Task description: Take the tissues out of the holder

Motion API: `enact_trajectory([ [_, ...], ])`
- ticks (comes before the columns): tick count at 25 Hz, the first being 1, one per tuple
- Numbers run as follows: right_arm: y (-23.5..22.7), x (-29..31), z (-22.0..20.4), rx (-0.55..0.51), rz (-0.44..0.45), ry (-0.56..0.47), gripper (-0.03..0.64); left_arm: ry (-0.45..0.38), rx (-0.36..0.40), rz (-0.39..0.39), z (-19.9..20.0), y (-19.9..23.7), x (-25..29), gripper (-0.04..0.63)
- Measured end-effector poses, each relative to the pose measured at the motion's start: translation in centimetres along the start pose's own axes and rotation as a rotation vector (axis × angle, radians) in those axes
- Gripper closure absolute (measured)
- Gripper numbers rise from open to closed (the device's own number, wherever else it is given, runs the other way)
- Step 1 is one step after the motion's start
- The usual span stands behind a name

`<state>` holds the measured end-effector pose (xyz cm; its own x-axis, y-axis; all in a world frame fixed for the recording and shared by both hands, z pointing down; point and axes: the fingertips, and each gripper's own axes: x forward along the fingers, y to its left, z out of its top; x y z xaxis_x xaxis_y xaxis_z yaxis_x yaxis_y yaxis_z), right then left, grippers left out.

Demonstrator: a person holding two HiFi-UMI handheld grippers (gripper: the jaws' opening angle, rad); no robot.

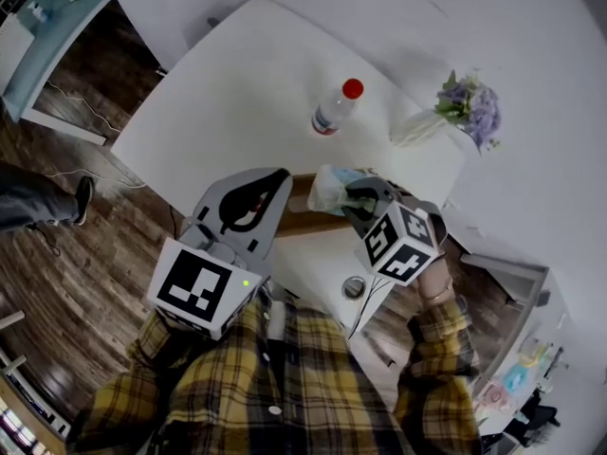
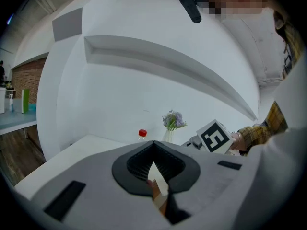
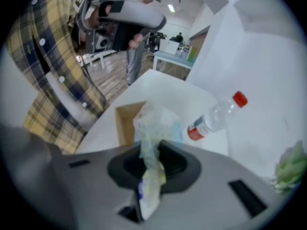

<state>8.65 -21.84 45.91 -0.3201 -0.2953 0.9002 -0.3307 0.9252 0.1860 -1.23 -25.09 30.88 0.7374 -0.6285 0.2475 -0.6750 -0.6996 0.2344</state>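
The tissues (image 3: 156,121), a soft, crinkly plastic-wrapped pack, stand up over the open wooden holder (image 3: 122,123), pinched at their lower end between the right gripper's (image 3: 149,153) 2 jaws. The left gripper (image 2: 156,172) is clamped on a thin wall of the holder. The holder sits on a smooth white table (image 1: 228,93) near a clear, red-capped bottle (image 1: 334,110).

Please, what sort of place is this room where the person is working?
Probably a lab or shared workroom rather than a home. A plain white table stands on a wood-plank floor, loose cables lie on that floor, and more work tables stand further back in the open room.
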Motion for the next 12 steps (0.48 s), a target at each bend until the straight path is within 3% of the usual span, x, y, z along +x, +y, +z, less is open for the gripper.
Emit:
enact_trajectory([
  [8, -2.1, -5.3, 1.8, 0.240, -0.118, -0.228, 0.558, -0.006, 0.036, -0.065, 0.4, -2.1, 1.4, 0.590],
  [12, -2.4, -7.7, 2.8, 0.311, -0.174, -0.354, 0.558, -0.011, 0.056, -0.085, 0.6, -2.9, 2.0, 0.591],
])
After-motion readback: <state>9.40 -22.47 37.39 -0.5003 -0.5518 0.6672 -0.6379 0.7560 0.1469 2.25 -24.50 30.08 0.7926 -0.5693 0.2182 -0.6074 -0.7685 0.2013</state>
